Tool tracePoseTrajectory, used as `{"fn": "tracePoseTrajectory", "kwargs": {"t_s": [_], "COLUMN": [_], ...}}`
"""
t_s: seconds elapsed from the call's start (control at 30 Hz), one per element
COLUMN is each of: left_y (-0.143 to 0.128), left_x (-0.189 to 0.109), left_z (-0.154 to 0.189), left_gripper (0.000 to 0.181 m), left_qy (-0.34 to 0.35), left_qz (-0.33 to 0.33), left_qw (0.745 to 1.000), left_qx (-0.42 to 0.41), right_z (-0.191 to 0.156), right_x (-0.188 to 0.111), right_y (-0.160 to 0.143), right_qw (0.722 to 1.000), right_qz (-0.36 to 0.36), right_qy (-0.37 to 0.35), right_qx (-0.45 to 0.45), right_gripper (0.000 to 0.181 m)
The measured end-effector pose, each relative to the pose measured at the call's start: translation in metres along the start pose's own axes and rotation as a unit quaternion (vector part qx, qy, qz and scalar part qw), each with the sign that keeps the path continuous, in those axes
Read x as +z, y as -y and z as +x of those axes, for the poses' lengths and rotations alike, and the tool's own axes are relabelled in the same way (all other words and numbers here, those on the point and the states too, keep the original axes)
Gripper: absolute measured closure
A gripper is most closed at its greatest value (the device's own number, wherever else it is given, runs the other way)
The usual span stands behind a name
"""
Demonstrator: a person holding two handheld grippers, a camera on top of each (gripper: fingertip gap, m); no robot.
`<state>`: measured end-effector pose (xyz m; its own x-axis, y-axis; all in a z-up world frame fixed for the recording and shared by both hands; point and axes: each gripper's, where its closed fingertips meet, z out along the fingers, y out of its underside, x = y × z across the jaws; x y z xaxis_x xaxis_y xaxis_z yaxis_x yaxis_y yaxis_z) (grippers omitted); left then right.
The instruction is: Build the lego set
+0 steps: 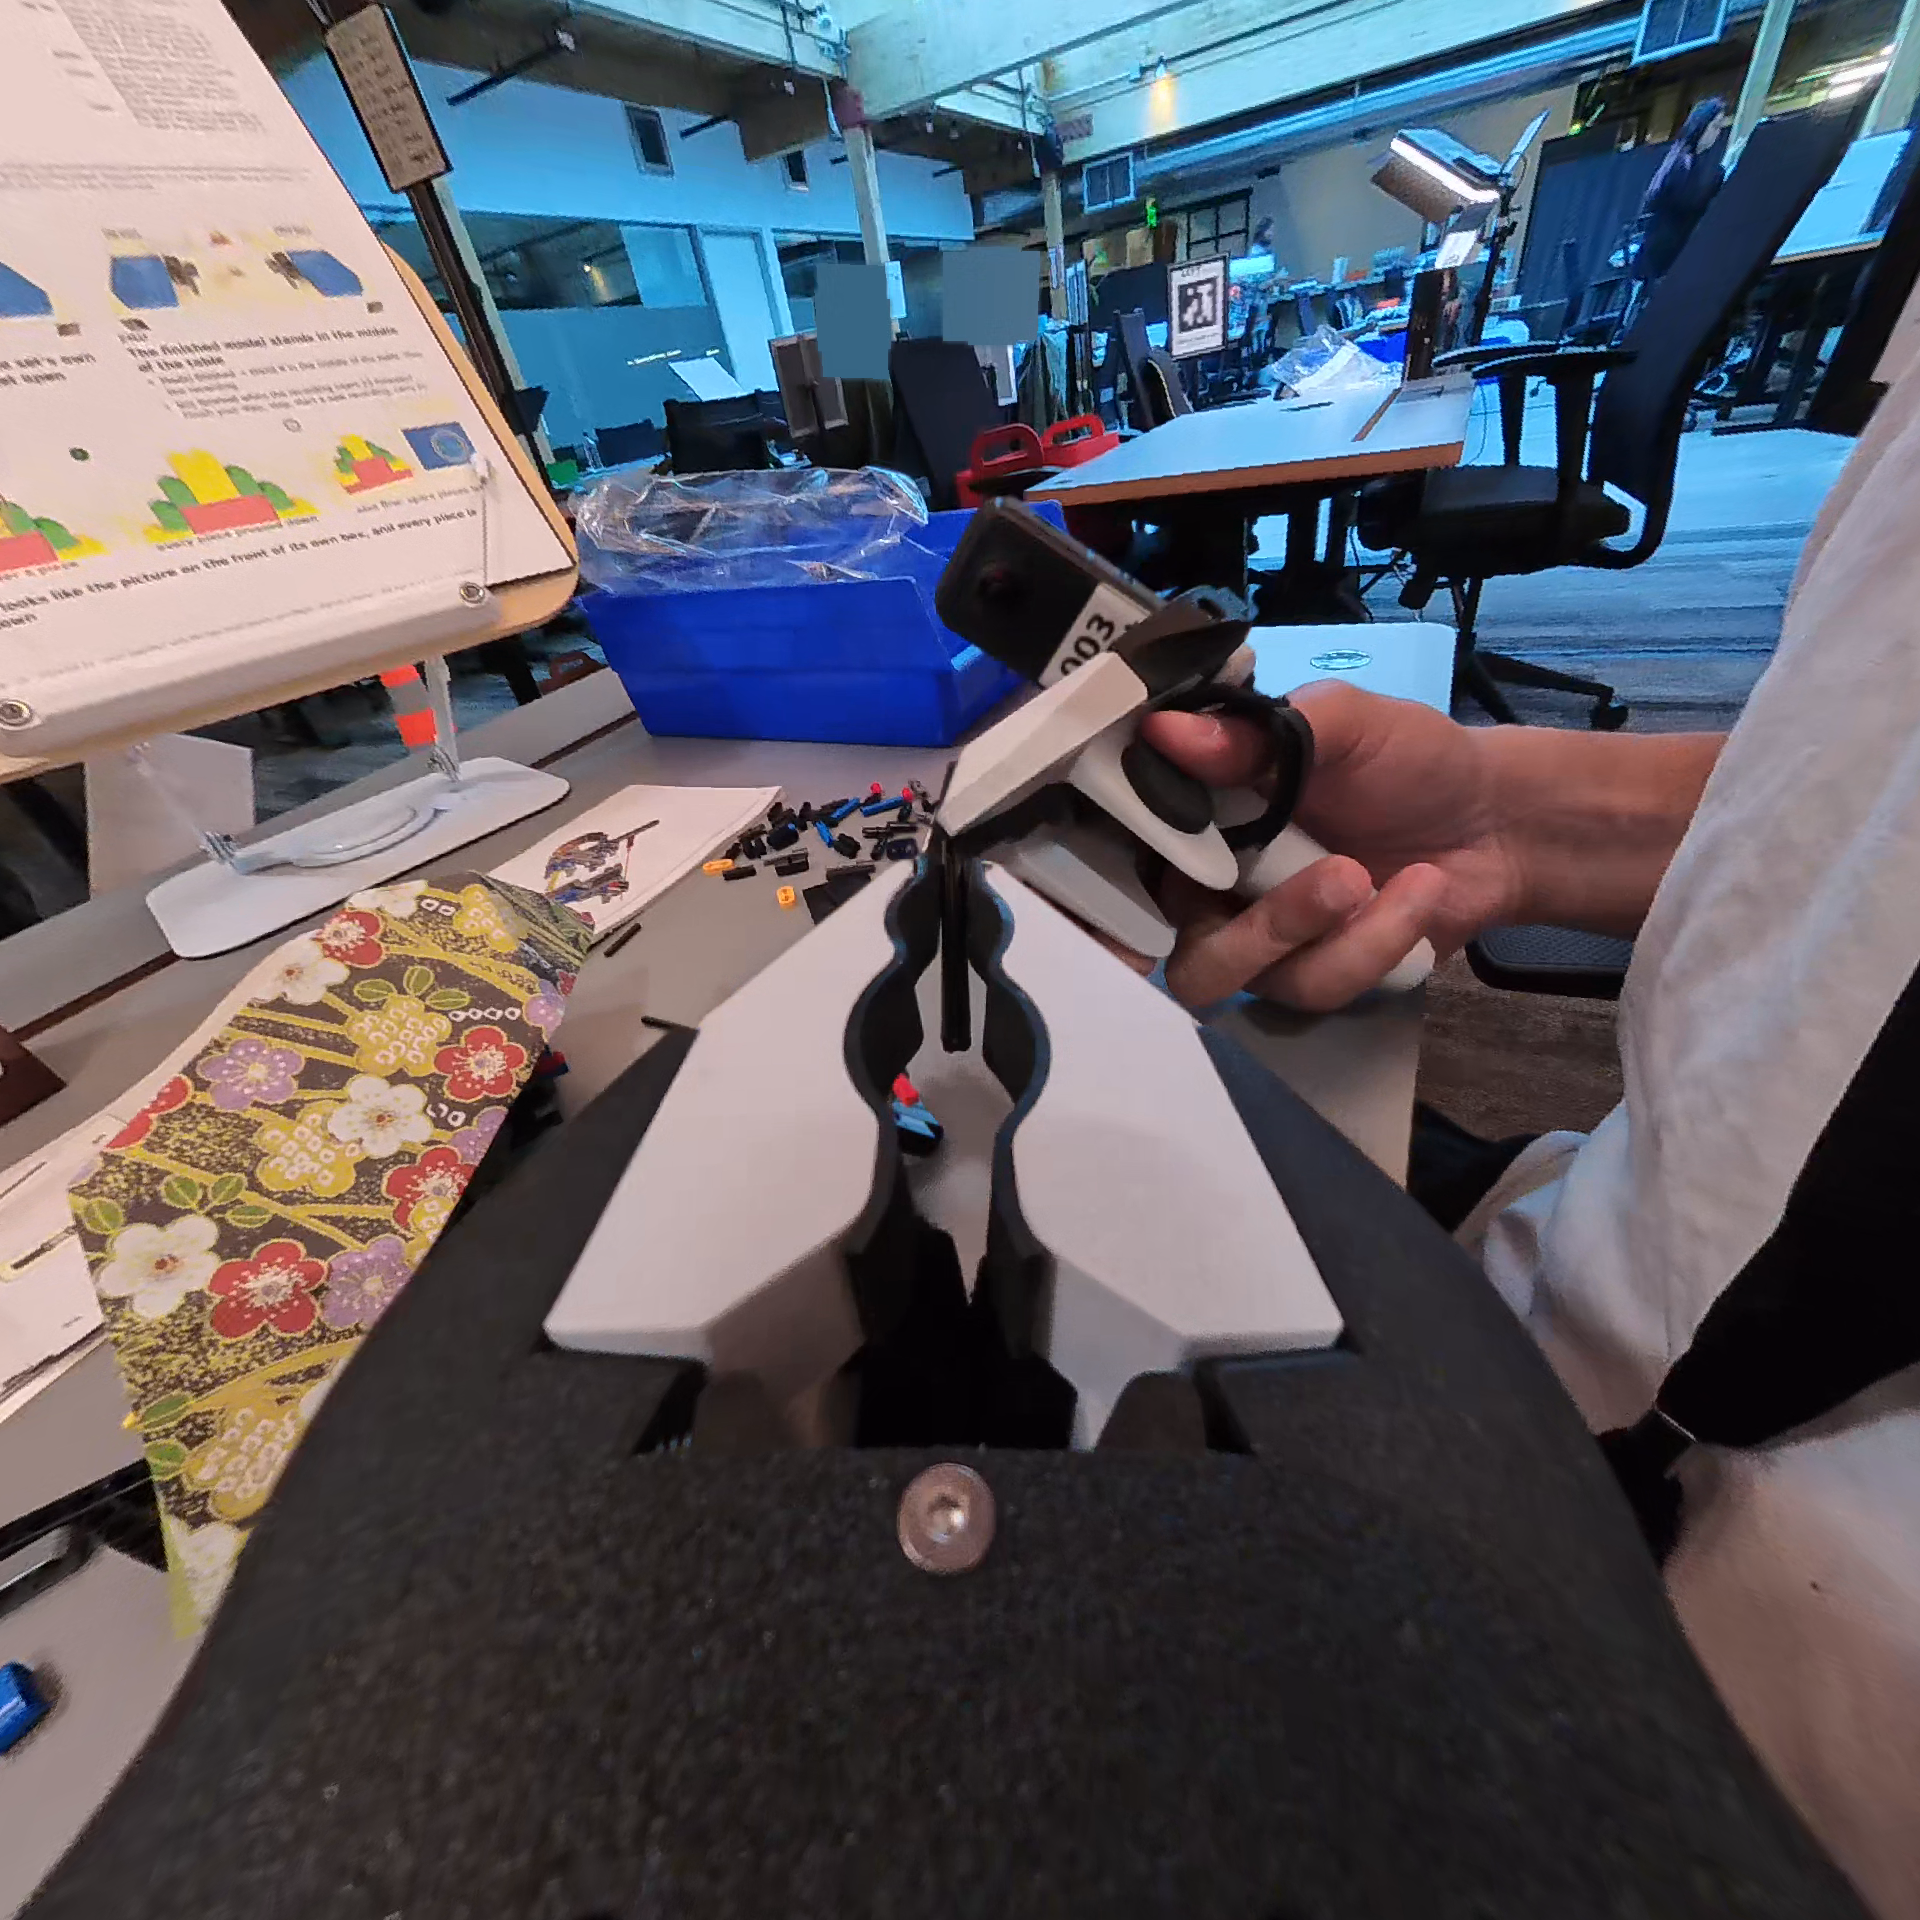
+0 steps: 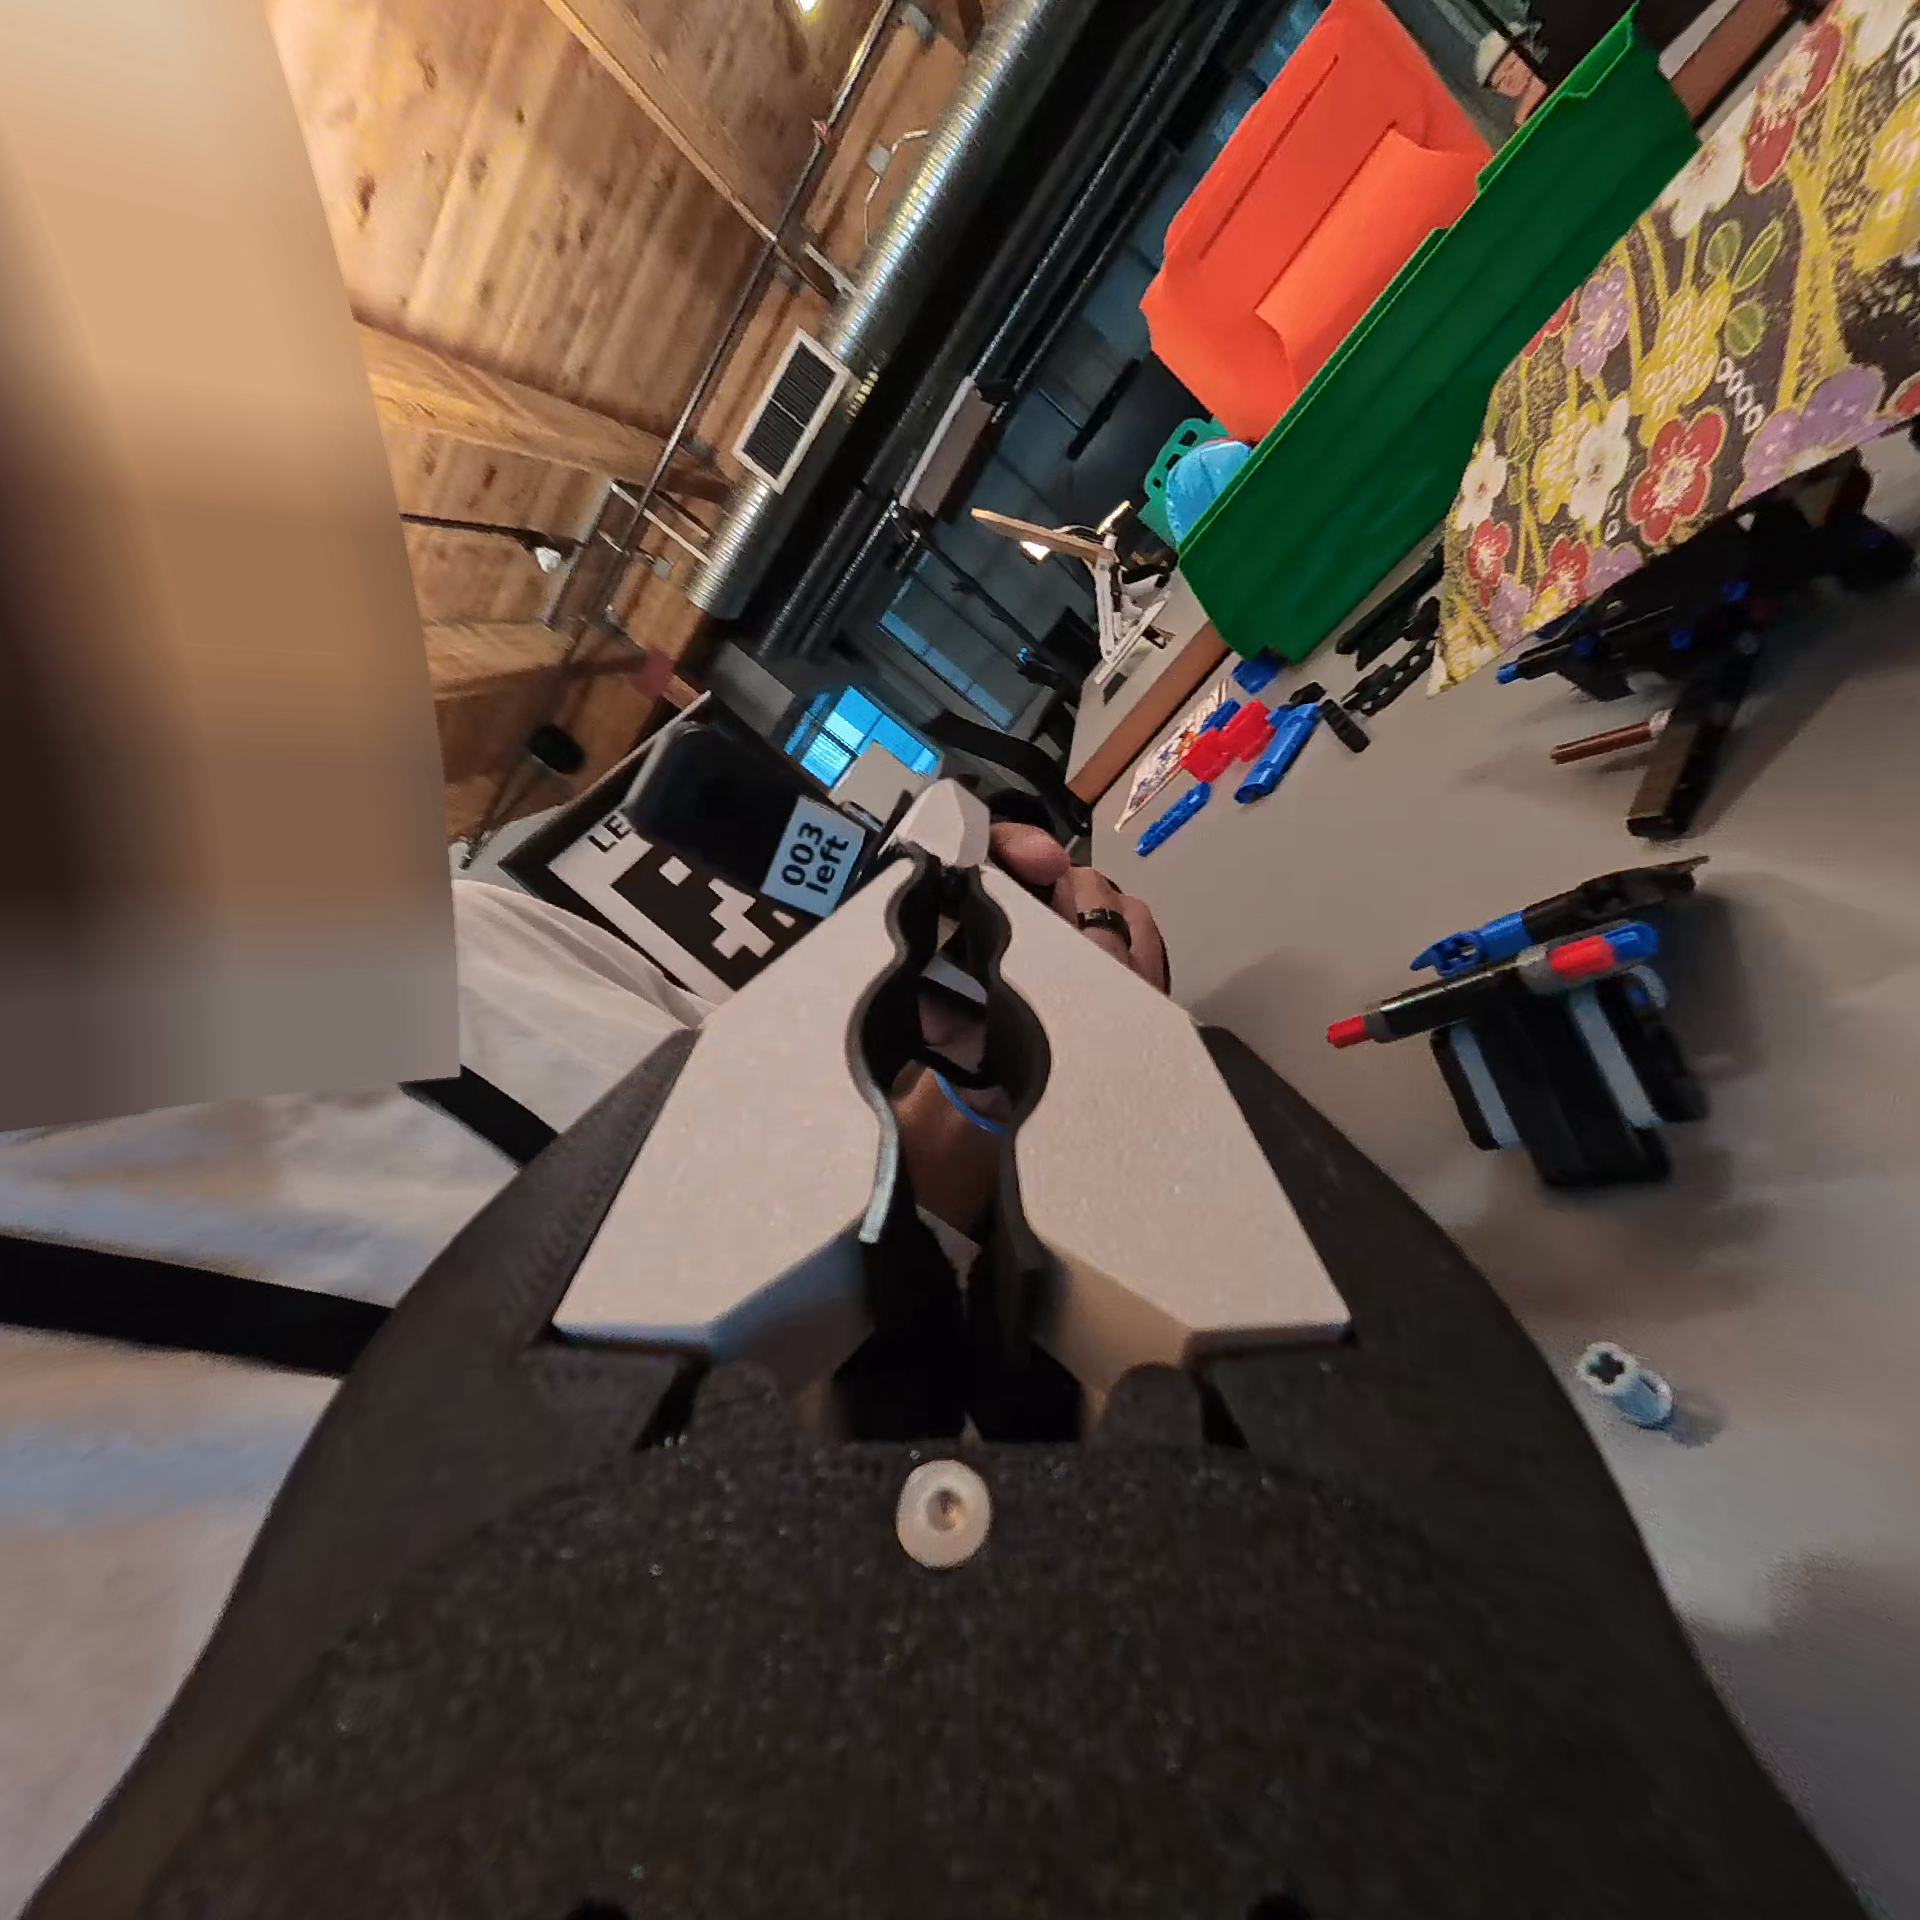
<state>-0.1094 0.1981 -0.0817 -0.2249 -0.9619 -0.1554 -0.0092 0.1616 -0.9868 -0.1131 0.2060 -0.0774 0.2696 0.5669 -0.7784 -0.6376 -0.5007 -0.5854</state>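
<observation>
Left wrist view: a blue bin (image 1: 810,665) at the table's far edge holds crumpled clear plastic (image 1: 748,520). The left gripper (image 1: 948,883) is closed on a thin black axle (image 1: 954,966) standing upright between its tips, which the right gripper (image 1: 961,821) meets from above — small loose lego pieces (image 1: 831,831) lie beyond.

Right wrist view: a green bin (image 2: 1455,343), contents hidden. The right gripper (image 2: 940,873) is nearly closed; its grip is unclear. A partly built black-and-blue lego model (image 2: 1548,1049) stands on the grey table (image 2: 1351,1195).

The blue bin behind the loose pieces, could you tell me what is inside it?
Crumpled clear plastic bags rise above the blue bin. Its wall hides anything lying underneath them.
</observation>
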Motion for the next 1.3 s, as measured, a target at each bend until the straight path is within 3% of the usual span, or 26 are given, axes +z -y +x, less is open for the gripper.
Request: {"fn": "tracePoseTrajectory", "kwargs": {"t_s": [0.33, 0.6, 0.97, 1.13, 1.3], "left_y": [-0.001, 0.002, 0.004, -0.002, -0.013], "left_x": [-0.001, -0.001, 0.0, 0.001, -0.003], "left_z": [0.002, 0.004, 0.006, 0.006, 0.002], "left_gripper": [0.179, 0.179, 0.179, 0.179, 0.179], "left_qy": [-0.01, -0.017, -0.022, -0.024, -0.026], "left_qz": [-0.009, 0.0, 0.003, -0.018, -0.034], "left_qw": [1.0, 1.0, 1.0, 1.0, 0.999], "left_qx": [0.011, -0.001, -0.003, 0.001, 0.001], "right_z": [-0.001, -0.003, -0.006, -0.001, 0.007], "right_x": [-0.007, -0.006, -0.001, -0.002, -0.026], "right_y": [0.0, -0.001, -0.006, -0.009, 0.003], "right_qw": [1.0, 0.997, 0.997, 0.998, 0.992], "right_qz": [-0.023, -0.004, -0.009, -0.033, -0.072], "right_qy": [-0.005, 0.041, 0.049, 0.021, -0.06], "right_qx": [-0.012, 0.06, 0.064, 0.04, -0.089], "right_gripper": [0.178, 0.178, 0.178, 0.178, 0.164]}}
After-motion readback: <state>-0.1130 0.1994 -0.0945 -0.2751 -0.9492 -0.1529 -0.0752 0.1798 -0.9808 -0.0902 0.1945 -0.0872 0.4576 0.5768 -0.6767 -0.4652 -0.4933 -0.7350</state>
